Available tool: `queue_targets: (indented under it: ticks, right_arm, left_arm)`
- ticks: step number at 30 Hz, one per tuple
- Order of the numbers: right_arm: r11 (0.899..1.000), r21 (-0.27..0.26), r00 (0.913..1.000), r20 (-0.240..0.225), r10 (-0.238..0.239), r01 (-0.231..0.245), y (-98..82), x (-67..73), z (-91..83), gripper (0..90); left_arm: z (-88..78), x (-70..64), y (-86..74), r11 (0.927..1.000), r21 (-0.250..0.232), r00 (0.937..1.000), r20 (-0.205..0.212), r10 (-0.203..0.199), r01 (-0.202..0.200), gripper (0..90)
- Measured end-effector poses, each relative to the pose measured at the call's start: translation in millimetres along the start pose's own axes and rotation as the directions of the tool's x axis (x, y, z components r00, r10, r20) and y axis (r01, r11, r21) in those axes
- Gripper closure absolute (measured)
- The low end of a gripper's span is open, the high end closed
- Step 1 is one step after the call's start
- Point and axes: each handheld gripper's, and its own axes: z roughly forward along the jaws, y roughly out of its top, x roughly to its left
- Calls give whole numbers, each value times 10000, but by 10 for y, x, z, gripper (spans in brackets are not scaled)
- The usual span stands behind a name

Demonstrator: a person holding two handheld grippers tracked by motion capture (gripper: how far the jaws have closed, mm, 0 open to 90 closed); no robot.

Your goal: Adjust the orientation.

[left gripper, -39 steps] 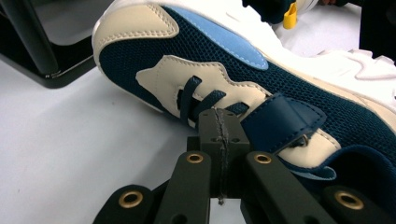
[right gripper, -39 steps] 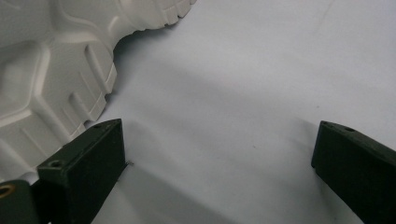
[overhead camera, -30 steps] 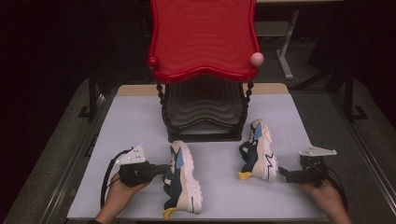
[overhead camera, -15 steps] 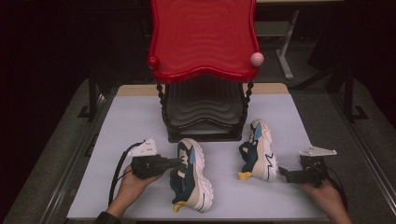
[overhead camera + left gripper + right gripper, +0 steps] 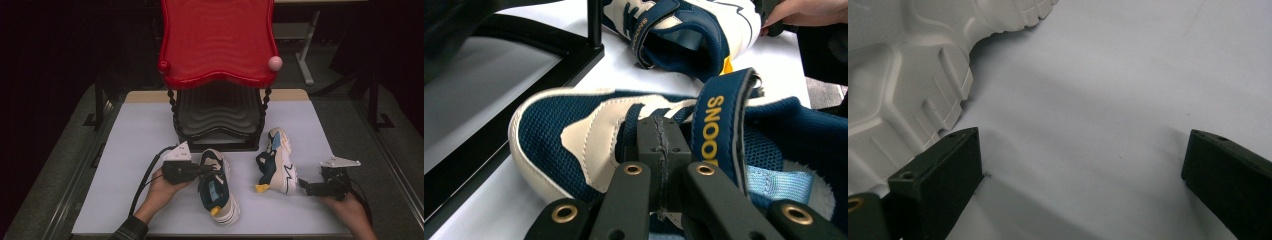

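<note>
Gripping navy-and-cream mesh sneaker (image 5: 218, 186) at tongue: left gripper (image 5: 202, 171), jaws clamped. Yellow "SNOODS" strap, yellow heel tab; sits table front-centre, below black rack (image 5: 218, 125). Right gripper (image 5: 301, 186) open, beside second sneaker (image 5: 276, 160).

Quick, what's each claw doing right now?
Left claw: closed, pinching the upper of the near shoe.
Right claw: open, holding nothing, beside the sole of the other shoe.

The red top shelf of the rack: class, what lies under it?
Under the red top shelf sit stacked black wavy shelves between twisted black posts. The red shelf covers the upper part of the stack, so anything resting there cannot be seen.
</note>
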Motion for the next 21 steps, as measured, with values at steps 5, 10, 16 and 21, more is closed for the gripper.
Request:
queue_targets:
  ticks: [5,10,16,21]
  right_arm:
    - [10000,-3,10000,-5,4,-4,0,-1,0,21]
    - [10000,4,10000,-9,19,-19,1,0,-1,21]
    - [10000,-1,10000,2,-7,7,0,0,-1,21]
    - [10000,2,10000,-4,12,-12,1,0,-1,21]
  left_arm:
    - [206,14,42,9996,278,10000,41,67,-68,900]
    - [90,6,86,9999,-1,9999,3,-134,134,900]
    - [-80,-107,169,9989,-425,9998,35,-177,178,832]
    - [-142,-132,180,9961,-693,9972,555,-509,547,697]
